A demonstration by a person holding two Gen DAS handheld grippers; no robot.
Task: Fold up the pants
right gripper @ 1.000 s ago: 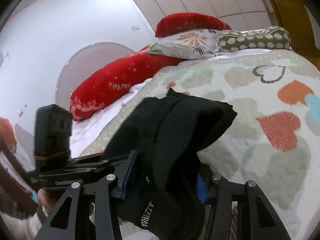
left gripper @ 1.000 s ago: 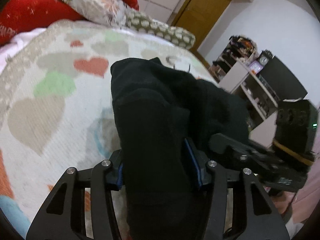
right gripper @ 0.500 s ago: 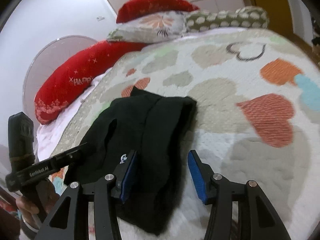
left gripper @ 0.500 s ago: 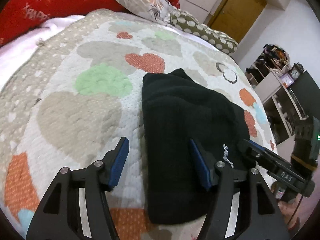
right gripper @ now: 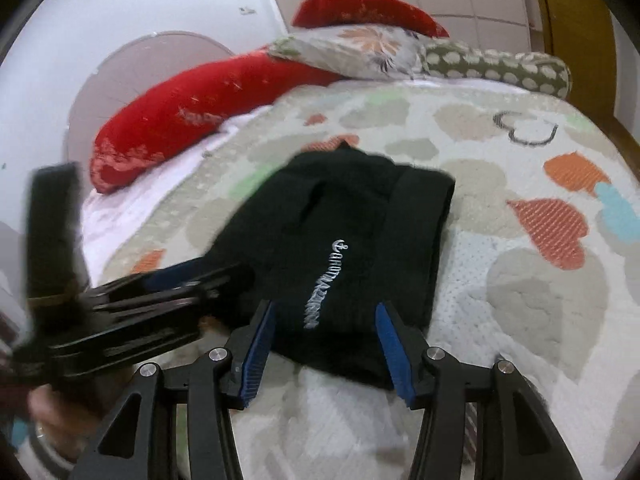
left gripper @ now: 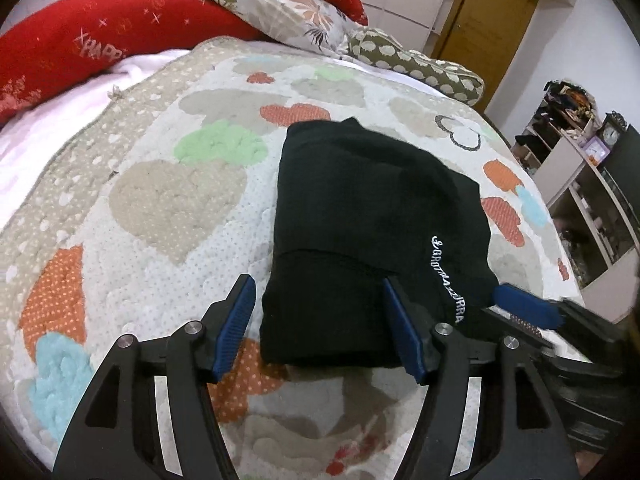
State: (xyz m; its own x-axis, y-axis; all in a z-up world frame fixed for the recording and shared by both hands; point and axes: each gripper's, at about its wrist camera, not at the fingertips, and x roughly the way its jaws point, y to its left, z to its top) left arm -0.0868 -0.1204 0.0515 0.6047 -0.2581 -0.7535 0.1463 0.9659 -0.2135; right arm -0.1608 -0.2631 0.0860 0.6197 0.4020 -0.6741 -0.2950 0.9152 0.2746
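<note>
On the bed's heart-patterned quilt (left gripper: 168, 208), your black pants (left gripper: 360, 216) lie folded into a compact rectangle, the white lettering along one edge facing up. Your left tool (left gripper: 320, 328) hovers over the bundle's near edge with its blue pads spread wide; the left pad stands clear over bare quilt just beside the cloth, while the right pad sits over the fabric without pinching it. Your right tool (right gripper: 326, 344) hangs over the same near edge from the other side, its pads moderately apart and straddling the cloth, with nothing clamped between them. From the right wrist view, the left tool's body crosses in at the left, blurred. Beyond the pants, a red pillow (left gripper: 100, 44) and a floral pillow (left gripper: 288, 12) rest at the head of the bed.
</note>
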